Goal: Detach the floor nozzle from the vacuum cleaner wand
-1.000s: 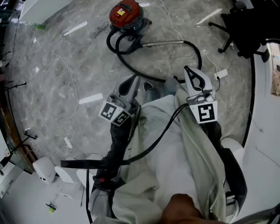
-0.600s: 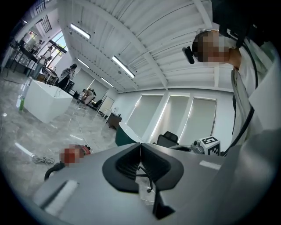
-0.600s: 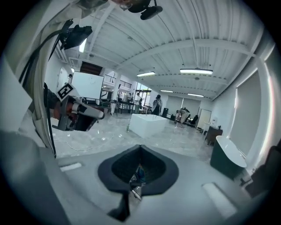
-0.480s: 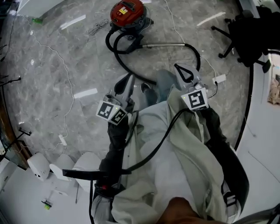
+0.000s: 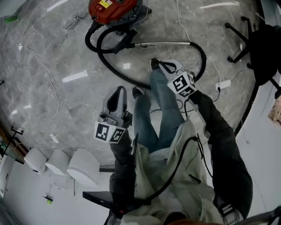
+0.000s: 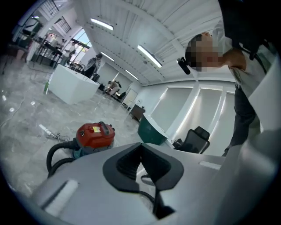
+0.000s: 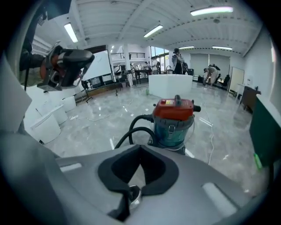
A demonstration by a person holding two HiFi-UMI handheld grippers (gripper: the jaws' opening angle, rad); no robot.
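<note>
The red canister vacuum stands on the grey floor at the top of the head view, its black hose looping beside it. The metal wand lies flat right of it. A black piece sits at the wand's left end; I cannot tell whether it is the nozzle. My left gripper is shut and empty, well short of the wand. My right gripper is shut and empty just below the wand. Both gripper views face the vacuum over shut jaws.
The wearer's jeans-clad legs stand between the grippers. A black office chair is at the right, white round bins at the lower left. Thin cables and a white power strip lie on the floor. People stand far off.
Both grippers have dropped toward the floor, the right one most, ending close to the wand. The head view has tilted, so the vacuum now sits at the top edge.
</note>
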